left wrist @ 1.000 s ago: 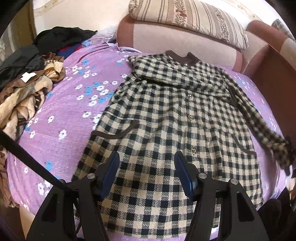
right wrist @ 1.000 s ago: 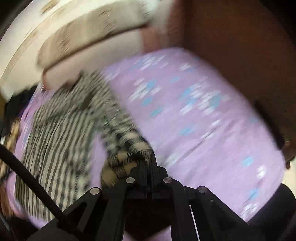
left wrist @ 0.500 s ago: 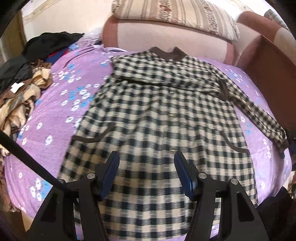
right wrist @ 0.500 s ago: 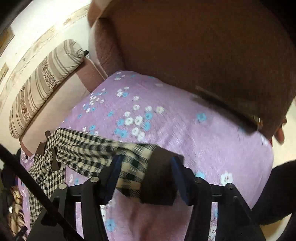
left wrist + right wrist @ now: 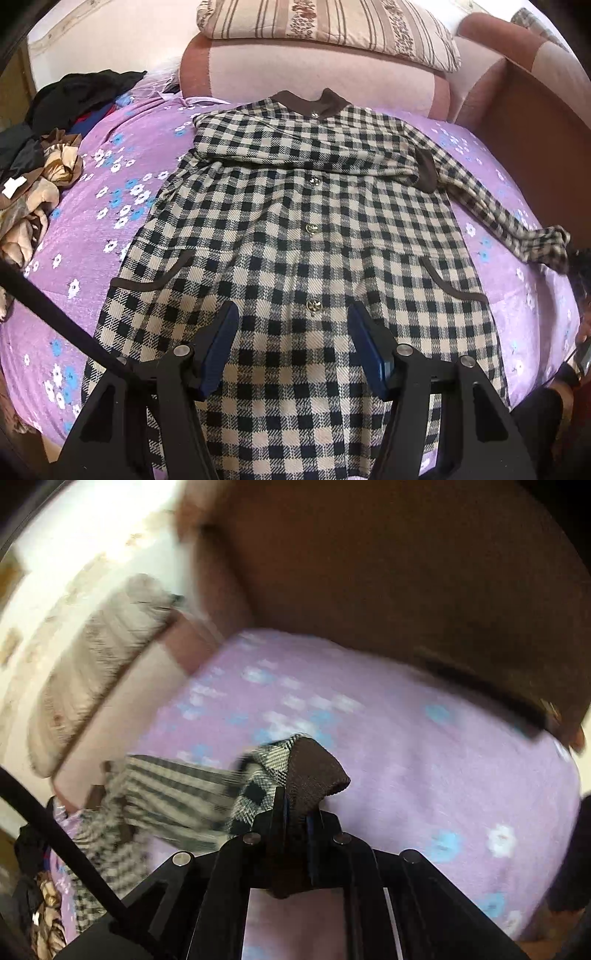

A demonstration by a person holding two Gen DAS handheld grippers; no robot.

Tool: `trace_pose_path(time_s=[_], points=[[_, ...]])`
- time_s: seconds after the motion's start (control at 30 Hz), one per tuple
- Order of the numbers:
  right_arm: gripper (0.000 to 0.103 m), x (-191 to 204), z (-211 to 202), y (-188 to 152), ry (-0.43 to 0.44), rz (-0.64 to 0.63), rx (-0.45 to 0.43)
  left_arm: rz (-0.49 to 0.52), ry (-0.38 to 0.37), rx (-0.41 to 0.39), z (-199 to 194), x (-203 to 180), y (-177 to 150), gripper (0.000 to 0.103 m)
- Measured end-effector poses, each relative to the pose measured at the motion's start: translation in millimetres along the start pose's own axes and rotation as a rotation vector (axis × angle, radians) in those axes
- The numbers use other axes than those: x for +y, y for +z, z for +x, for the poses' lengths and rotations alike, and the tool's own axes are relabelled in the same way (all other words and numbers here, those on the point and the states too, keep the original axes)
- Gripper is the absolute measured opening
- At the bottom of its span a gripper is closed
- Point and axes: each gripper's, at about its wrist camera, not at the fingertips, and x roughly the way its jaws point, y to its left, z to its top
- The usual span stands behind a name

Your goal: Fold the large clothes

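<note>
A black and beige checked coat (image 5: 295, 229) with brown collar and pocket trim lies flat, buttons up, on a purple flowered bedspread (image 5: 110, 206). One sleeve is folded across the chest; the other sleeve (image 5: 517, 229) stretches out to the right. My left gripper (image 5: 293, 332) is open and empty, hovering over the coat's lower front. My right gripper (image 5: 295, 808) is shut on the brown cuff (image 5: 314, 768) of the outstretched sleeve (image 5: 177, 794), held just above the bedspread (image 5: 406, 775). That view is blurred.
A heap of brown, black and patterned clothes (image 5: 33, 177) lies at the bed's left edge. A striped pillow (image 5: 325, 29) rests on the pink sofa back (image 5: 314, 74). A brown wooden side panel (image 5: 535, 129) bounds the right; it also shows in the right wrist view (image 5: 406, 572).
My right gripper, open around the sleeve cuff half a second ago, has shut on it and is moving. My left gripper has shifted right, centring over the coat.
</note>
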Motion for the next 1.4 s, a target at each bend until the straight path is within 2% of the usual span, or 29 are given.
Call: trace_pose_path(time_s=[0.1, 0.17, 0.23, 0.27, 0.3, 0.33, 0.37, 0.5, 0.67, 0.77, 0.83, 0.93, 1.03, 1.13, 1.2, 1.23, 1.33, 1.4], points=[[0.01, 76, -1, -10, 0.111, -0.16, -0.005, -0.022, -0.02, -0.006, 2, 4, 1, 0.06], [0.012, 126, 6, -28, 0.216, -0.28, 0.039, -0.023, -0.019, -0.009, 4, 4, 2, 0.06], [0.015, 180, 25, -59, 0.399, -0.406, 0.165, -0.025, -0.017, -0.008, 8, 4, 4, 0.06], [0.036, 194, 33, -69, 0.472, -0.434, 0.231, -0.028, -0.023, -0.007, 10, 4, 5, 0.06], [0.049, 209, 47, -83, 0.561, -0.463, 0.331, -0.031, -0.029, -0.006, 12, 4, 7, 0.06], [0.058, 219, 54, -94, 0.61, -0.475, 0.387, -0.033, -0.035, -0.006, 15, 2, 10, 0.06], [0.058, 223, 58, -100, 0.625, -0.479, 0.391, -0.033, -0.043, -0.009, 17, 1, 12, 0.061], [0.058, 203, 67, -81, 0.632, -0.374, 0.359, -0.019, -0.086, -0.033, 28, -14, 25, 0.069], [0.06, 153, 77, -33, 0.525, -0.171, 0.232, 0.048, -0.175, -0.041, 55, -63, 42, 0.07], [0.06, 124, 89, -20, 0.499, -0.038, 0.221, 0.111, -0.223, -0.031, 75, -101, 51, 0.071], [0.06, 112, 97, -15, 0.496, 0.022, 0.232, 0.138, -0.272, 0.01, 94, -124, 57, 0.072], [0.06, 109, 105, -10, 0.475, 0.042, 0.227, 0.13, -0.366, 0.099, 132, -155, 69, 0.072], [0.06, 104, 92, -6, 0.465, 0.028, 0.214, 0.098, -0.417, 0.155, 160, -173, 77, 0.071], [0.06, 100, 91, -4, 0.433, -0.002, 0.195, 0.088, -0.399, 0.13, 167, -185, 82, 0.071], [0.06, 100, 92, -5, 0.406, -0.029, 0.188, 0.125, -0.4, 0.157, 167, -196, 82, 0.025], [0.06, 100, 93, -5, 0.393, -0.041, 0.187, 0.158, -0.396, 0.185, 167, -202, 80, 0.01], [0.06, 103, 95, -7, 0.357, -0.076, 0.184, 0.195, -0.371, 0.13, 151, -203, 83, 0.009], [0.06, 108, 94, -8, 0.35, -0.099, 0.176, 0.164, -0.386, 0.095, 135, -188, 95, 0.009]])
